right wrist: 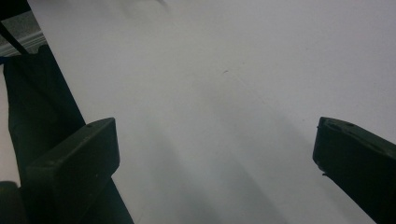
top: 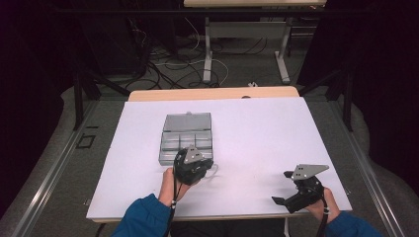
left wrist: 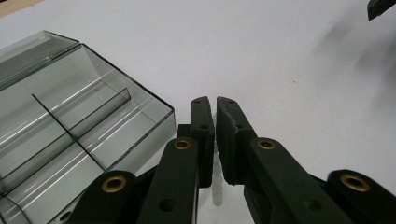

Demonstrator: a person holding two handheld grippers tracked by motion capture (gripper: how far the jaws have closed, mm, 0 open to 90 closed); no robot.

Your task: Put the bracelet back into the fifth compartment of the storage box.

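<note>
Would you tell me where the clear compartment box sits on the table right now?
In the high view, the compartment box lies open left of centre on the white table, just beyond the left gripper.

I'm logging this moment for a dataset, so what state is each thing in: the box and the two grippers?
Compartment box: lid open, laid back flat; the compartments seen in the left gripper view look empty.
Left gripper: shut on a small clear item, too hard to identify, beside the box's near corner.
Right gripper: open, nothing between its fingers, over the white table.
</note>
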